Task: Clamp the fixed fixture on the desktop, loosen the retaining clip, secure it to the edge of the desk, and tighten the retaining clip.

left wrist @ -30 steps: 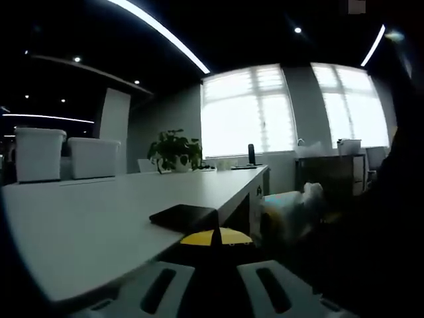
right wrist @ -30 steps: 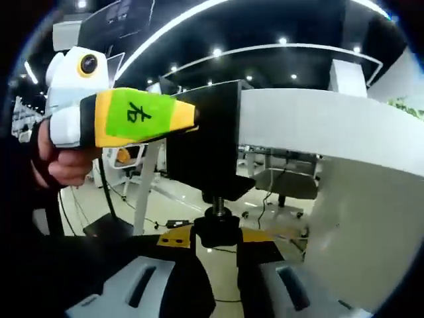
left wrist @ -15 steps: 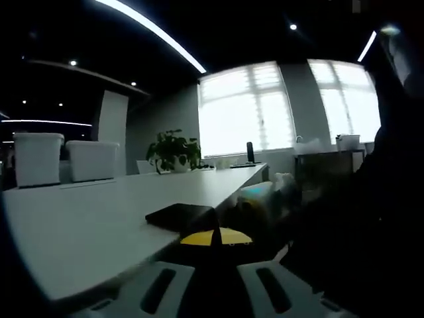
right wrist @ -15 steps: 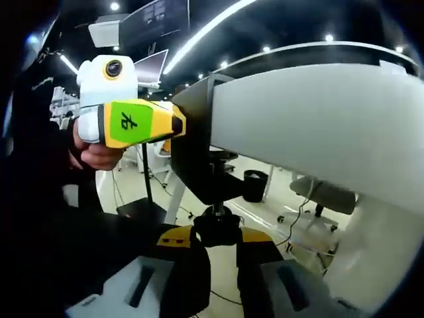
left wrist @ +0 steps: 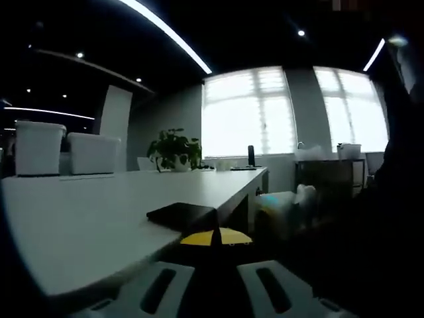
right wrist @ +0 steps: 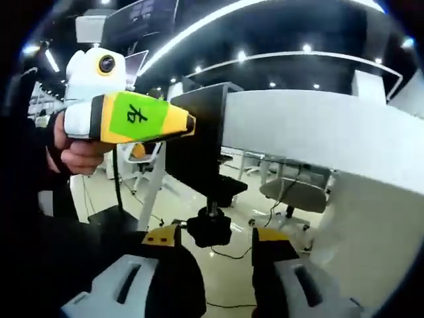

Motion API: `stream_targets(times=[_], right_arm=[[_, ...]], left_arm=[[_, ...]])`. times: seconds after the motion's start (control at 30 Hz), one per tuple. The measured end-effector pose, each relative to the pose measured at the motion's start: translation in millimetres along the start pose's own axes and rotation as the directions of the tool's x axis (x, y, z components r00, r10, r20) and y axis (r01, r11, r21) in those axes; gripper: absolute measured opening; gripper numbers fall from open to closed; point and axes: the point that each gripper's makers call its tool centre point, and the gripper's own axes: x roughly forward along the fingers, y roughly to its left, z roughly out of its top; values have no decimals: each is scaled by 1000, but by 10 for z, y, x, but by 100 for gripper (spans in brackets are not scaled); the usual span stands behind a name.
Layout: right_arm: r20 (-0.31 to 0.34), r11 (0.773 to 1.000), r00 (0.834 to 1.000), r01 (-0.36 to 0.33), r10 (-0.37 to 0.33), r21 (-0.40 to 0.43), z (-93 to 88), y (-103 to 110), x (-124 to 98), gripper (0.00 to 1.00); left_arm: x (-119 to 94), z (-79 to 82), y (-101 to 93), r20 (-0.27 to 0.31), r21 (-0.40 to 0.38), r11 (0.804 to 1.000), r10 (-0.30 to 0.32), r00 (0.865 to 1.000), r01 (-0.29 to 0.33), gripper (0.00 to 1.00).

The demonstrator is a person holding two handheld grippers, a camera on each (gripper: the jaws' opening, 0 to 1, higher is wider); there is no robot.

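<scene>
The black clamp fixture (right wrist: pixel 199 146) hugs the edge of the white desk (right wrist: pixel 318 132). Its screw knob (right wrist: pixel 209 228) hangs below the desk edge. In the right gripper view, the yellow-green left gripper (right wrist: pixel 191 124) comes in from the left and is shut on the fixture's side. My right gripper (right wrist: pixel 215 242) sits under the clamp, open, one jaw on each side of the knob with a gap showing. In the left gripper view, the fixture's flat top plate (left wrist: pixel 182 215) lies on the desk (left wrist: pixel 86 212), with the left gripper (left wrist: pixel 215 238) closed just behind it.
Two white bins (left wrist: pixel 40 149) and a potted plant (left wrist: pixel 175 151) stand at the desk's far side. A pale bag (left wrist: pixel 288 205) sits beyond the desk's right edge. Under the desk are a desk leg (right wrist: pixel 149 192), an office chair (right wrist: pixel 291 195) and cables. A hand (right wrist: pixel 79 152) holds the left gripper.
My right gripper's jaws have spread apart from the screw knob, which they squeezed before. The left gripper keeps its hold on the fixture. Both views have shifted slightly.
</scene>
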Motion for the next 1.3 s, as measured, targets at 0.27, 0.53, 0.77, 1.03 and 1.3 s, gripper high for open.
stream_targets(times=[0.27,0.53,0.77,1.03,1.3], right_arm=[[-27,929,936,351,-350,115,51,21,-143,45],[-52,894,902,431,-428,126,81,-45,-157,49],[-50,872,885,464,-462,156,122,-55,-101,53],[-53,874,882,472,-469,115,127,12,-68,43],[-83,853,856,516,-510,77,70,-64,-103,24]], left_arm=[[-40,24,22,5,-3,1000,7,1000,-7,1],[-66,31,29,11,-13,1000,6,1000,-6,1],[-70,29,26,13,-16,1000,6,1000,-6,1],[-72,29,20,18,-21,1000,9,1000,-9,1],[-70,28,19,20,-20,1000,7,1000,-7,1]])
